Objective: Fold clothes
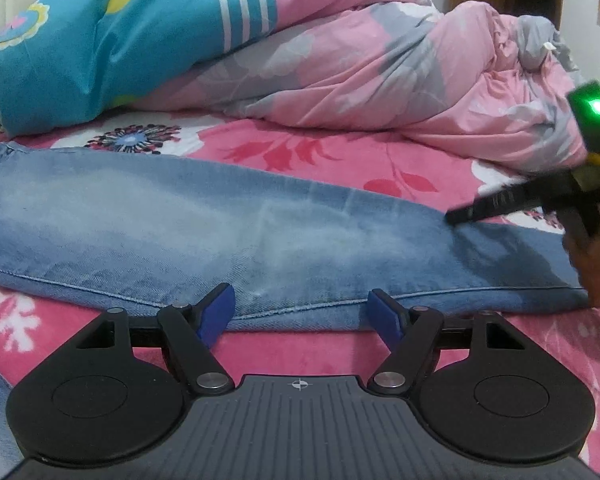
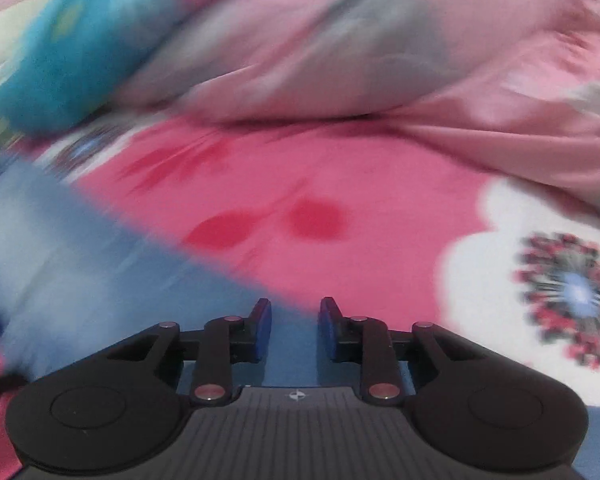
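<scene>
1. Faded blue denim jeans (image 1: 260, 236) lie flat across the pink floral bedsheet (image 1: 340, 152).
2. Left gripper (image 1: 300, 308) jaws wide, empty, at the hem seam.
3. Right gripper (image 2: 295, 320) jaws narrow, nothing pinched.
4. Denim probably heavy, limp, grippy; take the stitched edge.

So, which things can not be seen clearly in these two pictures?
- Jeans: left wrist view, both ends cut off, by the left edge and by the person's hand.
- Right claw: left wrist view, motion blur; its opening is unreadable there.
- Right wrist view: motion blur smears the quilt and the bedsheet print.
- Denim under the right claw: whether the pads touch it is unclear.
- Left claw: contact with the hem unclear.
</scene>
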Available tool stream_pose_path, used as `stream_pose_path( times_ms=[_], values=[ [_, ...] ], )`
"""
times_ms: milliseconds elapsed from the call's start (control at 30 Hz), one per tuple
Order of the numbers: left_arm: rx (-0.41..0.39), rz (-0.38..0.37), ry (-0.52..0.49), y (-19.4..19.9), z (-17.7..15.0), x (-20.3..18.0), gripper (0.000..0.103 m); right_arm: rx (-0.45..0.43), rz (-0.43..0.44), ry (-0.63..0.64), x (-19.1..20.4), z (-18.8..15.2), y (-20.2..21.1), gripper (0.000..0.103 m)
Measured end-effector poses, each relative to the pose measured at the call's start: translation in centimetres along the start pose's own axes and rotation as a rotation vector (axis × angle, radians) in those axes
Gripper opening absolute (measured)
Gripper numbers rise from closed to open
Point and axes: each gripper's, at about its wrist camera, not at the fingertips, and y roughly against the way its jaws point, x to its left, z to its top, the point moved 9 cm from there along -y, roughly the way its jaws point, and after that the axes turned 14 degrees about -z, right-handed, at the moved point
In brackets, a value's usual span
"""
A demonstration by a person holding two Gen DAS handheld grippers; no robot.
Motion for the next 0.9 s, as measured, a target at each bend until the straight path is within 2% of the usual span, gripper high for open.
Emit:
stream_pose_path(
  times_ms=[100,233,333,433,500,600,667,700,733,800,833,900],
  values=[
    [-0.008,-0.012,0.009,0.1,0.0,0.1,0.074,0.069,0.053,-0.144,-1.8,-0.1,0.8,0.029],
    [-0.01,-0.009,-0.002,-0.1,-0.1,-0.1,0.075,0.065,0.129,-0.069,0.9,-1.5,2.6,0.03],
    [-0.012,-0.004,-0.009,-0.1,-0.1,-0.1,0.075,0.05,0.088,-0.045,1.6,-0.5,0.3,0.028],
    [-0.016,-0.006,-0.005,-0.1,-0.1,-0.1,0.075,0.065,-0.015,-0.162,-1.8,1.5,-0.3,0.03],
    [-0.017,-0.007,-0.003,-0.1,-0.1,0.0,0.075,0.065,-0.008,-0.226,-4.5,1.6,1.7,0.031],
    [-0.014,-0.007,-0.006,-0.1,-0.1,0.0,0.076,0.089,0.056,-0.224,-6.6,-0.8,6.1,0.031],
    [-0.014,-0.01,-0.002,-0.1,-0.1,0.0,0.076,0.145,0.071,-0.199,-6.7,-3.1,6.6,0.031],
    [-0.015,-0.011,-0.002,-0.1,-0.1,0.0,0.076,0.165,0.042,-0.18,-6.9,-4.1,6.0,0.031],
    [-0.017,-0.01,-0.003,0.0,-0.1,-0.1,0.076,0.185,0.012,-0.16,-7.1,-5.0,5.4,0.03],
    [-0.019,-0.007,-0.007,0.0,-0.1,-0.1,0.076,0.148,-0.03,-0.181,-8.8,-4.7,3.3,0.026],
    [-0.02,-0.005,-0.009,0.0,-0.1,-0.2,0.076,0.139,-0.051,-0.223,-10.0,-3.8,2.1,0.015],
    [-0.021,-0.004,-0.009,0.0,-0.1,-0.1,0.076,0.164,-0.064,-0.333,-12.4,-2.7,1.1,0.01]
  ],
)
